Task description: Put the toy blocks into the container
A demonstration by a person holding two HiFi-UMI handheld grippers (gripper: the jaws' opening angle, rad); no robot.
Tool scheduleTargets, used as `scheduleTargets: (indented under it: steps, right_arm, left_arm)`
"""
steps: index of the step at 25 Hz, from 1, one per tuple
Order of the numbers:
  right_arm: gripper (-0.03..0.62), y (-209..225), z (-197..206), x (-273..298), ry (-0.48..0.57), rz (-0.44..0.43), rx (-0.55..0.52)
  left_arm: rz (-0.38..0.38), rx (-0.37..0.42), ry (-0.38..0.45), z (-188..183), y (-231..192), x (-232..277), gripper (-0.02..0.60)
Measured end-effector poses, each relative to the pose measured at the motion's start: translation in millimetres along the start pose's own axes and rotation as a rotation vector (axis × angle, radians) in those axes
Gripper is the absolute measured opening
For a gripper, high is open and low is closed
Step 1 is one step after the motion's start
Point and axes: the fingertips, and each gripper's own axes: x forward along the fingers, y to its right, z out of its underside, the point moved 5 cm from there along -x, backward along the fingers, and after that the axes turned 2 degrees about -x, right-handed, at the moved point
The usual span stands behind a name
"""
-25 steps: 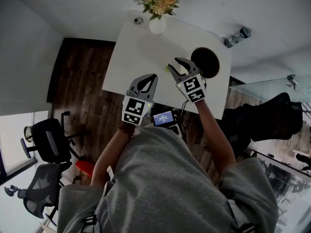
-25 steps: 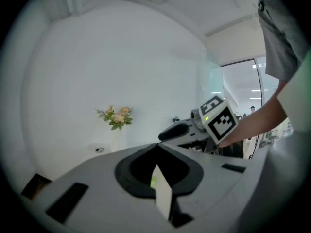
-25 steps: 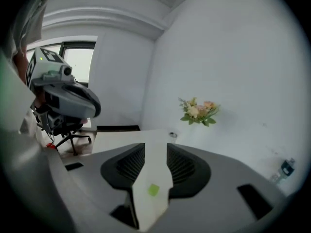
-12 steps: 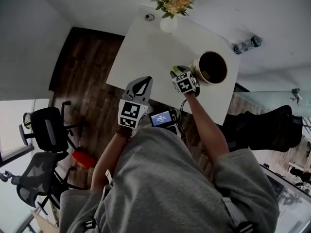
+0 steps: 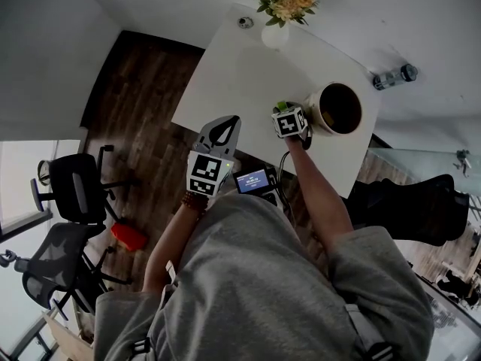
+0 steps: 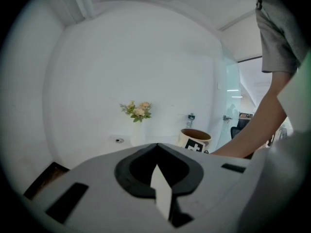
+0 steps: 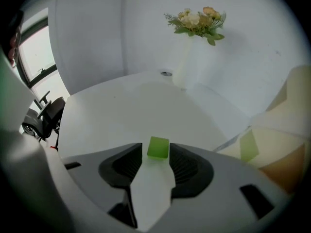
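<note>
**Green block on the table, outside the container**

A white rectangular table [image 5: 225,81] with a smooth matte top stands against a plain white wall, over a dark wooden plank floor [image 5: 143,104]. At its far edge sit a white vase [image 5: 275,34] of pale yellow and peach flowers and a small round dark-centred object [image 5: 246,22]. A clear bottle [image 5: 391,76] lies on the white ledge beyond the table. Black mesh office chairs [image 5: 71,190] stand by a window to the left.

The toy block [image 7: 158,148] is a small bright green cube with flat faces and softly rounded edges. It rests on the tabletop near the container [image 5: 314,115], a round cream-walled tub with a dark brown inside.

The right gripper [image 7: 156,145] tilts steeply down. Its grey jaws, lined with ribbed black pads, have just been opening and stand wide apart, with the block between their tips and no grip on it. The left gripper [image 6: 156,147] hovers at the near table edge, jaw tips together, holding nothing.
</note>
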Motion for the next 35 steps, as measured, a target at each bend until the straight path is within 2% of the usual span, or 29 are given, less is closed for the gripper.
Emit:
scheduleTargets:
  steps: [3,8,14,18,27,35]
  right_arm:
    - [0.139,2,4,3,-0.012,-0.006,0.01]
    - [0.135,0,3,-2,-0.003,-0.015,0.009]
    - [0.133,-14,4,-26,0.092,-0.064,0.007]
    - [0.133,-18,15,-52,0.167,-0.074,0.011]
    - [0.132,4,60,-133,0.303,0.014,0.154]
    - [0.132,16,104,-165,0.294,0.11,0.249]
  left_arm:
    - [-0.003,-0.001,-0.004,1,-2,0,0.006]
    - [0.01,0.002,-0.006,3,-1,3,0.006]
    - [0.063,0.011,0.001,-3,6,13,0.006]
    - [0.131,0.026,0.004,-5,22,27,0.006]
    - [0.304,0.075,0.003,-10,70,56,0.006]
    - [0.396,0.109,0.017,-17,94,72,0.006]
